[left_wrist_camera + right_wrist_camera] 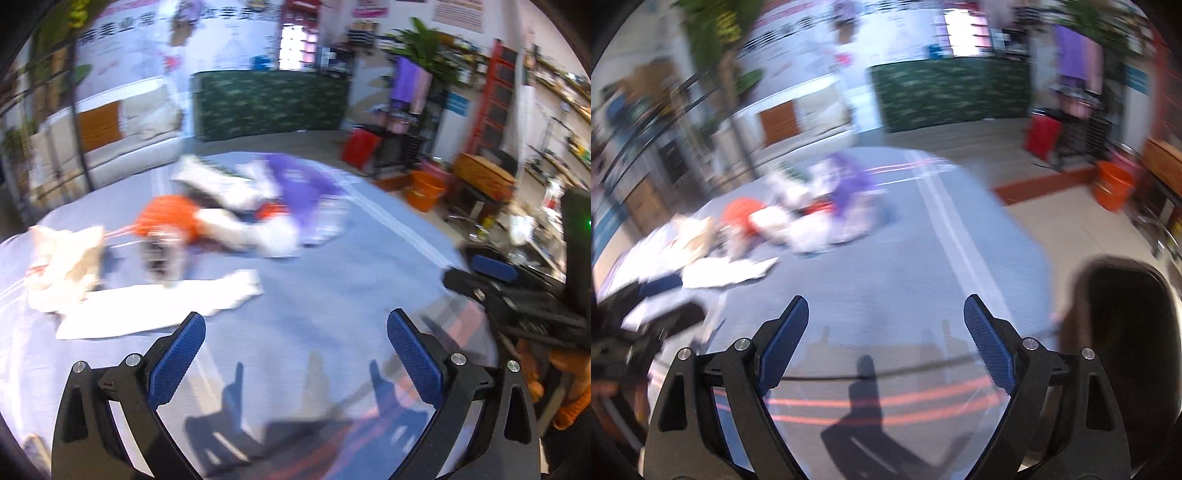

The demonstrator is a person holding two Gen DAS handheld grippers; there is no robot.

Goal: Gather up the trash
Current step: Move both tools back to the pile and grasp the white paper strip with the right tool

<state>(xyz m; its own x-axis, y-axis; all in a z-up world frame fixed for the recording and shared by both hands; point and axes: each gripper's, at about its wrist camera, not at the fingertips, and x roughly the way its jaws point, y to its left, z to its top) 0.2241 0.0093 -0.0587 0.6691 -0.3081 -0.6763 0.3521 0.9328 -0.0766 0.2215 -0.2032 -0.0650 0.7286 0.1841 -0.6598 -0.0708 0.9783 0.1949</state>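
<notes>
1. Left wrist view, blurred: the left gripper (295, 339) hangs over a blue-grey cloth (332, 288) with its jaws spread wide and nothing between the blue pads (177, 362); the right gripper (885, 325) is likewise spread wide and empty in its own view.

2. The trash lies in a loose heap well ahead of both tools: a flat white paper sheet (162, 306) nearest the left gripper; a crumpled cream wrapper (62, 262) touching its left end; an orange bag (166, 218), a white crumpled mass (266, 232) and a purple piece (306, 184) bunched together further back; blur hides exactly what each is.

3. Handling, as a judgement: all of it looks light, thin and soft; nothing seems fragile; glossy film may slip between the pads, while paper should crush and hold.

4. Where to grip: the flat sheet offers little to pinch from above, so its raised right edge or a corner seems best; the cream wrapper has upstanding folds that the jaws could close on directly.

5. A dark bin-like opening (1126, 332) sits just right of the right gripper; whether it is the trash container I cannot tell.
</notes>
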